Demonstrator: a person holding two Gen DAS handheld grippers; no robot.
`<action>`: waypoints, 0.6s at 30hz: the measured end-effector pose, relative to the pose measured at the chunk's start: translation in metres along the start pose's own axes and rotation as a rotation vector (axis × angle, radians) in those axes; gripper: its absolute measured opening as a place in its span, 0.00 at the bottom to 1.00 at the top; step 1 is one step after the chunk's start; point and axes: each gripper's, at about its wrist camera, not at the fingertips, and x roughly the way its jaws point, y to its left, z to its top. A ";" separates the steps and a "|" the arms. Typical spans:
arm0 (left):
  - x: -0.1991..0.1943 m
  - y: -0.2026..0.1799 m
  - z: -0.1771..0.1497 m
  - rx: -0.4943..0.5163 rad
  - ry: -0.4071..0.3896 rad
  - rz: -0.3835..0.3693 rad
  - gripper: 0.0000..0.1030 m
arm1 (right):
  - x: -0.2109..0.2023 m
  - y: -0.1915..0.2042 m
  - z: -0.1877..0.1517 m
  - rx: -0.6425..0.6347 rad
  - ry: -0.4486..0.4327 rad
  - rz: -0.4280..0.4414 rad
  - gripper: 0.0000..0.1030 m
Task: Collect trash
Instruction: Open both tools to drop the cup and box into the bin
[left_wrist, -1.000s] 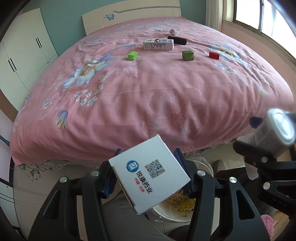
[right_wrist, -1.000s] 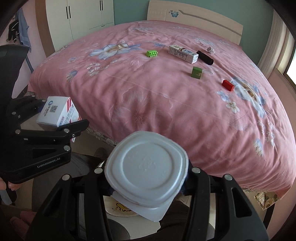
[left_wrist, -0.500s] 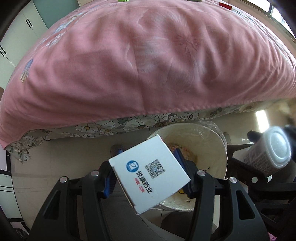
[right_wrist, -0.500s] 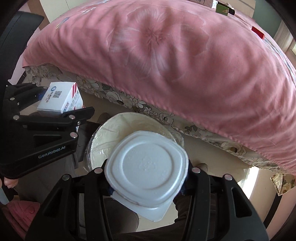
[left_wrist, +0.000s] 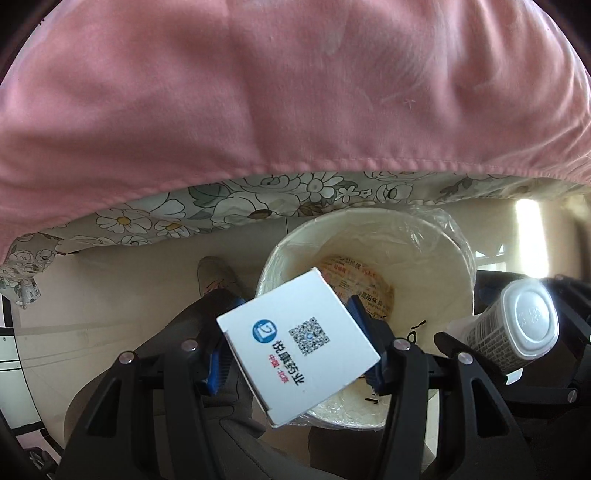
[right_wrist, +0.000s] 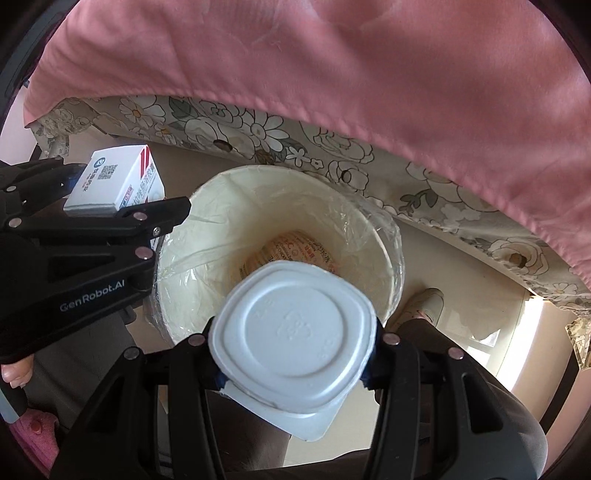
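My left gripper (left_wrist: 295, 347) is shut on a white medicine box (left_wrist: 299, 343) with a blue logo and a QR code, held over the near-left rim of a cream trash bin (left_wrist: 369, 236) lined with clear plastic. My right gripper (right_wrist: 295, 350) is shut on a white plastic cup (right_wrist: 291, 328), bottom toward the camera, right above the bin (right_wrist: 192, 236). In the right wrist view the box (right_wrist: 114, 181) and the left gripper (right_wrist: 99, 195) sit at the bin's left rim. The cup (left_wrist: 517, 328) shows at the right of the left wrist view. A printed wrapper (right_wrist: 295, 243) lies in the bin.
The pink bedspread (left_wrist: 258, 92) hangs close above and behind the bin, with a floral bed skirt (right_wrist: 258, 129) under it. The floor (left_wrist: 129, 258) is beige tile. A person's legs in grey trousers (right_wrist: 461, 387) and a shoe (right_wrist: 421, 302) are next to the bin.
Both grippers have dropped and tipped downward from facing the bed top to hanging over the trash bin. The box and the cup stay gripped throughout.
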 end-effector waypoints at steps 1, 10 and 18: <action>0.004 -0.001 0.000 -0.001 0.011 -0.005 0.57 | 0.008 -0.002 0.000 0.002 0.010 0.003 0.49; 0.054 -0.006 0.005 -0.019 0.123 -0.026 0.57 | 0.053 -0.005 0.000 0.017 0.112 0.016 0.49; 0.086 -0.011 0.005 -0.017 0.194 -0.037 0.57 | 0.078 -0.010 0.000 0.038 0.161 0.025 0.49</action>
